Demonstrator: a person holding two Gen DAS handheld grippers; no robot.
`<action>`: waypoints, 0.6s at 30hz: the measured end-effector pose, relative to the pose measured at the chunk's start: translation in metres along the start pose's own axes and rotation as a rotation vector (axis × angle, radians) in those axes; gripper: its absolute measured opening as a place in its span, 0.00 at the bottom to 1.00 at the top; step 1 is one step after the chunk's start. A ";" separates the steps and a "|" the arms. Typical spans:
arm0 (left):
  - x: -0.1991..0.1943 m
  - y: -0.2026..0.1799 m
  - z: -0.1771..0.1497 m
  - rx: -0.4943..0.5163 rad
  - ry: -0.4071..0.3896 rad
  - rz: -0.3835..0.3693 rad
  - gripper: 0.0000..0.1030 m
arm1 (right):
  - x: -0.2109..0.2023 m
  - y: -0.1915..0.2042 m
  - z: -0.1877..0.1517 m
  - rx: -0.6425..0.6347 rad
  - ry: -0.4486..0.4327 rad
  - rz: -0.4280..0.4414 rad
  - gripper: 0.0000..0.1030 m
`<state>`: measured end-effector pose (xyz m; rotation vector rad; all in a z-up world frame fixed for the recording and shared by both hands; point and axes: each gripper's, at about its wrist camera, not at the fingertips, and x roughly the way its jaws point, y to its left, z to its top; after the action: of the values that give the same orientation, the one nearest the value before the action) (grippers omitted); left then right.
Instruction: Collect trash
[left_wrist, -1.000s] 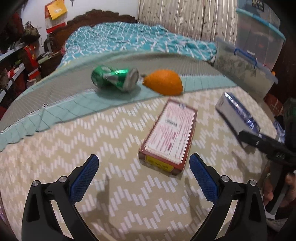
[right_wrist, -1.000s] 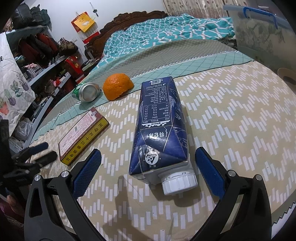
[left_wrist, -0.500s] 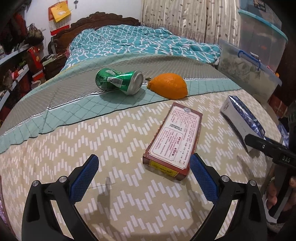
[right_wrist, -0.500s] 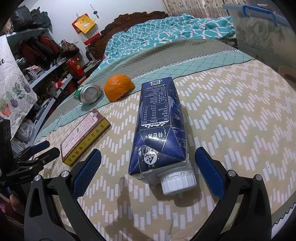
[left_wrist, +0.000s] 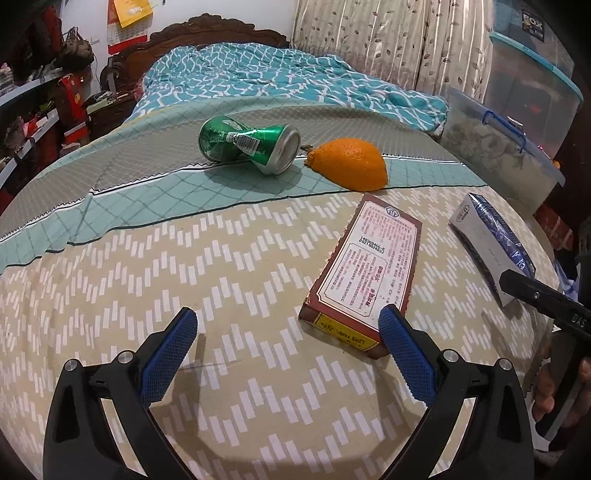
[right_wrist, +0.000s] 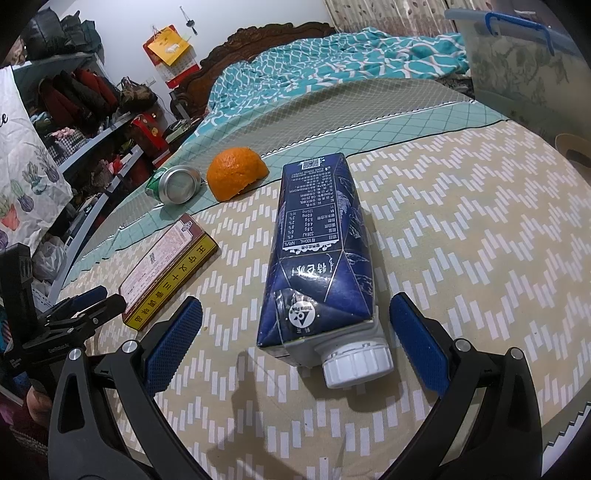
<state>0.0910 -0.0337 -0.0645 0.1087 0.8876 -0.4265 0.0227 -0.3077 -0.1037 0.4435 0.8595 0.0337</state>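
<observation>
Right wrist view: blue milk carton (right_wrist: 317, 254) lying flat on the bedspread (right_wrist: 461, 240), white cap (right_wrist: 356, 363) between the spread fingers of the right gripper (right_wrist: 295, 328), untouched. Left gripper (left_wrist: 288, 332) spread wide, empty, low over the bedspread; red box (left_wrist: 365, 269) beside its right finger.

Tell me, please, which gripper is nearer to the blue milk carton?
Right. The right gripper is open with the blue milk carton lying between its fingers, cap end nearest. The left gripper sits by the flat red box, away from the carton.
</observation>
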 end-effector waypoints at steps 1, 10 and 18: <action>0.000 0.001 0.000 -0.002 0.001 -0.003 0.92 | 0.000 0.000 0.000 -0.001 0.000 -0.001 0.97; 0.000 0.007 -0.003 -0.019 0.009 -0.024 0.93 | 0.000 0.000 0.000 -0.002 0.001 -0.003 0.97; -0.005 0.001 0.000 0.014 -0.001 -0.028 0.92 | 0.000 0.001 0.000 -0.002 0.000 -0.002 0.97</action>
<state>0.0888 -0.0312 -0.0605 0.1089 0.8858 -0.4584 0.0232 -0.3069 -0.1036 0.4405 0.8604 0.0324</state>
